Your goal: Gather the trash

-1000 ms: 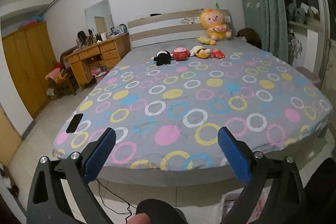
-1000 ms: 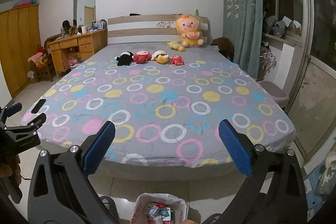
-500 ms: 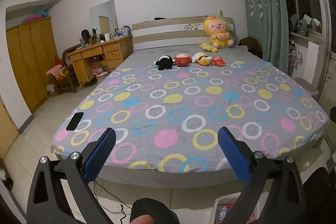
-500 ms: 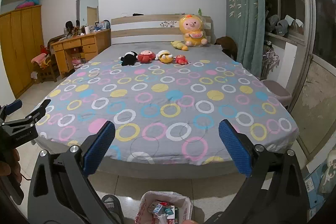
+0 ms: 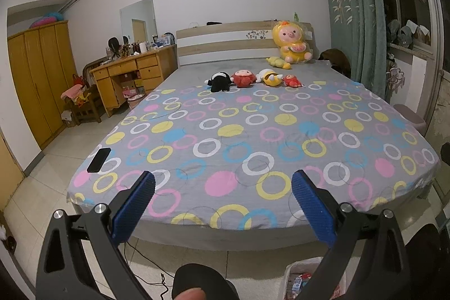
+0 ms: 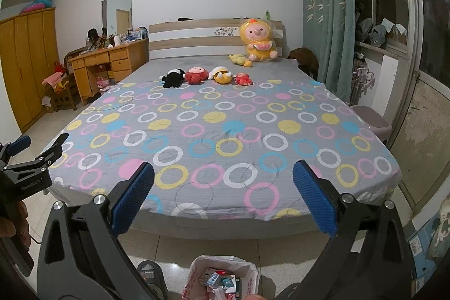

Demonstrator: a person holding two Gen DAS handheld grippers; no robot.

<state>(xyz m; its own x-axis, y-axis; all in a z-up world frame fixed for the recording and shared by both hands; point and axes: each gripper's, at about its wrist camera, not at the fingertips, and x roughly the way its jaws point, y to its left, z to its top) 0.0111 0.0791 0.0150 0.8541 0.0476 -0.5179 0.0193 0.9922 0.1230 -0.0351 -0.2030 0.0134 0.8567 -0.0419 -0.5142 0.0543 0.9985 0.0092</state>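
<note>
Bed cover [image 6: 225, 131] — matt printed cloth, faintly creased. Toys [image 6: 197, 75]: soft plush. Headboard [image 6: 197, 38], wardrobe [image 5: 39, 80]: smooth wood finish. Floor [image 5: 36, 196]: glossy tile. Right hand-held gripper [image 6: 223, 180] — matt black plastic, blue knurled pads [image 6: 132, 198], bright metal screws. Trash bag [image 6: 222, 277]: thin crinkled plastic.

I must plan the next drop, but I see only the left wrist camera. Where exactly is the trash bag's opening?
Observer: The trash bag gapes open on the floor tiles, directly below the right gripper.
Operator: Is that gripper holding something?
Observer: No, its jaws stand wide apart, with nothing between them.
Operator: Is anything on the floor to its right?
Observer: A blue box lies there, at the picture's edge.
</note>
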